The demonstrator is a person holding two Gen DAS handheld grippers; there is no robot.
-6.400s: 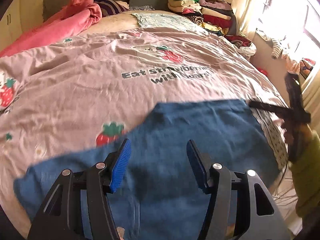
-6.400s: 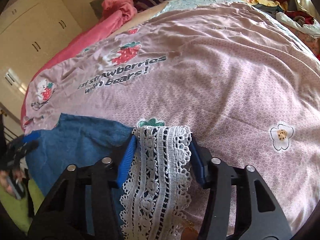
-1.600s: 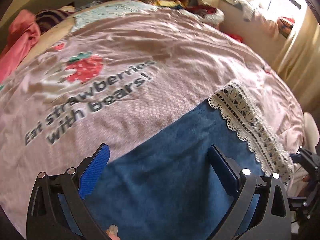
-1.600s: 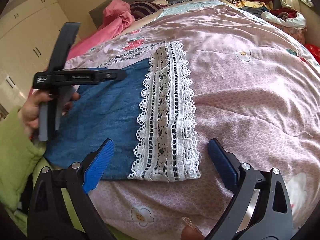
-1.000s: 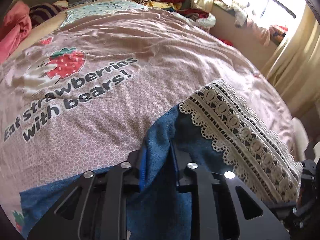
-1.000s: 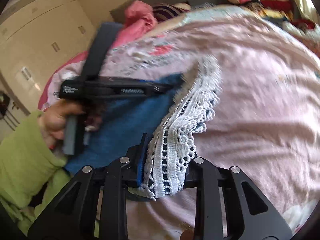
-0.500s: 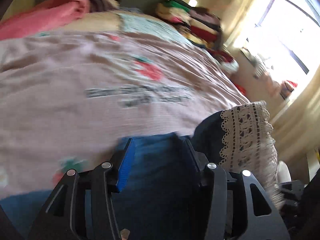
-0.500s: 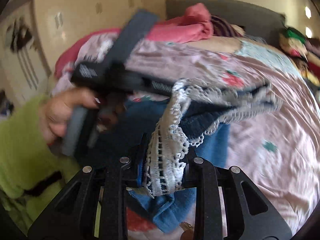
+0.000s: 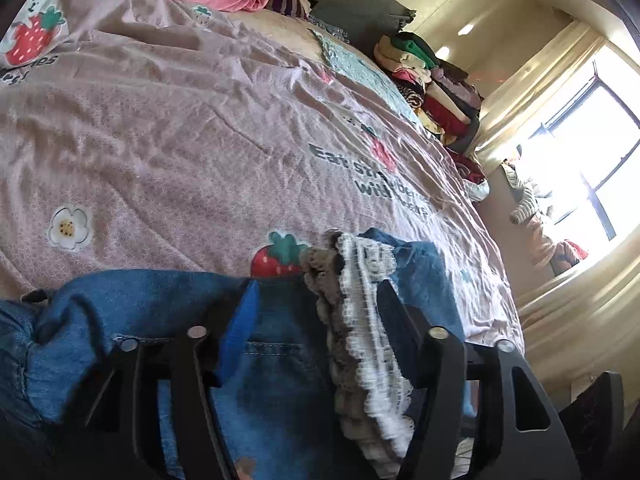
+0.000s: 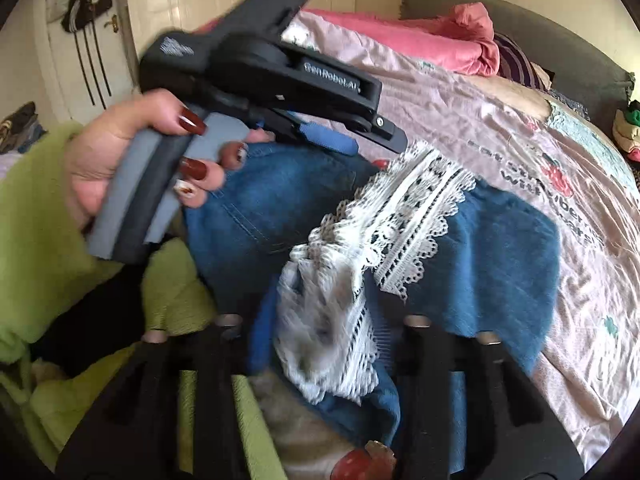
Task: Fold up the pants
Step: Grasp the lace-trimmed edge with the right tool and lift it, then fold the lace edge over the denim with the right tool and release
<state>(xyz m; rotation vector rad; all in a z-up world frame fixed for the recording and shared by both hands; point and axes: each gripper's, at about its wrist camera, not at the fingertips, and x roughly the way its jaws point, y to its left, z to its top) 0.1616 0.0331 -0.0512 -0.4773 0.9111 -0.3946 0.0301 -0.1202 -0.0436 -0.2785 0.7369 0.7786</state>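
Two tongs are letting go together. The left tongs (image 9: 316, 316) are opening, denim and lace hem lying loose between them; the right tongs (image 10: 320, 320) are opening too, lace hem (image 10: 404, 216) slack in the gap. The pants (image 10: 500, 256) lie doubled at the near edge of the bed (image 9: 180, 152). Best to draw both straight back, without snagging lace. Their long axis seems to run along that edge, hem laid back toward the waist.
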